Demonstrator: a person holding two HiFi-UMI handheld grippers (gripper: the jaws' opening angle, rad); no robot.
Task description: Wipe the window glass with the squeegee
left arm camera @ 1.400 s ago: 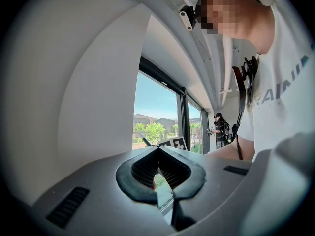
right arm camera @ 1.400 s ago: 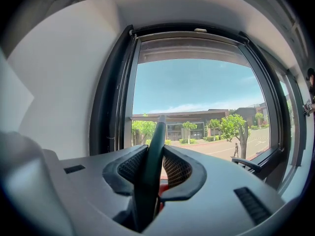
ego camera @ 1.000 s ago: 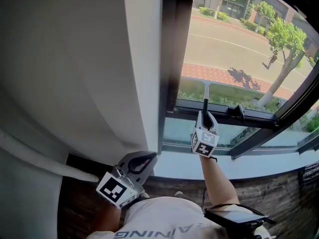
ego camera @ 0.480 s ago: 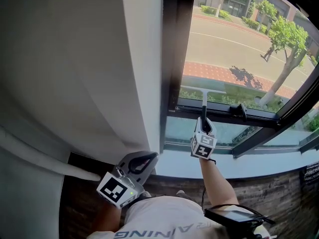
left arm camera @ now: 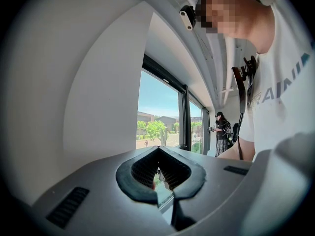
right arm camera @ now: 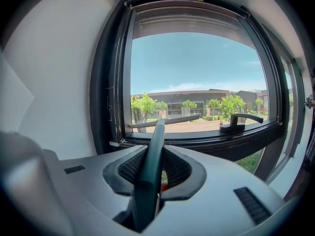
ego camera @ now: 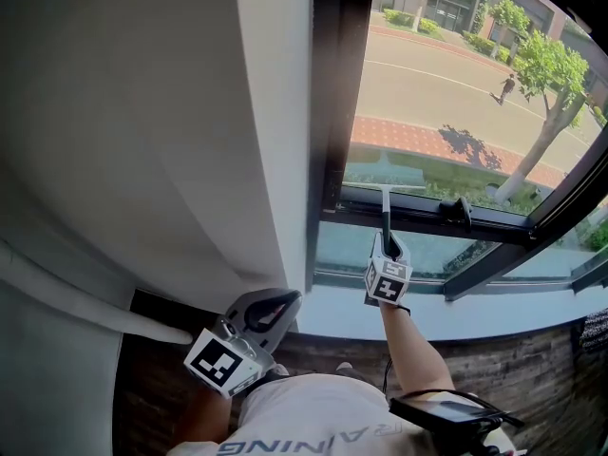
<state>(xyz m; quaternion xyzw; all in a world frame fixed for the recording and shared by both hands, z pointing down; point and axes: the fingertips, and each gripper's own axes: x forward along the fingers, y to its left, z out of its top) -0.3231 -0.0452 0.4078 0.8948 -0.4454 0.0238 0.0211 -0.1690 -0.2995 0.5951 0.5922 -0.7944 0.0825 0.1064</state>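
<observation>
In the head view the window glass (ego camera: pixel 446 74) fills the upper right. My right gripper (ego camera: pixel 389 242) is shut on the dark handle of the squeegee (ego camera: pixel 385 218). Its blade (ego camera: pixel 384 188) lies flat across the bottom of the pane, just above the black lower frame. The right gripper view shows the green-black handle (right arm camera: pixel 150 166) clamped between the jaws of my right gripper (right arm camera: pixel 158 147), with the blade (right arm camera: pixel 165 121) low on the glass (right arm camera: pixel 197 68). My left gripper (ego camera: pixel 288 299) hangs low by the wall, shut with nothing in it, as the left gripper view confirms (left arm camera: pixel 158 148).
A black window handle (ego camera: pixel 458 212) sits on the lower frame right of the blade. The black side frame (ego camera: pixel 332 112) and white wall (ego camera: pixel 142 141) stand to the left. A white sill (ego camera: pixel 456 316) runs below. Another person (left arm camera: pixel 220 132) stands further along the windows.
The squeegee blade has slid down the glass to the bottom of the pane, and my right gripper has dropped a little with it. My left gripper has stayed put.
</observation>
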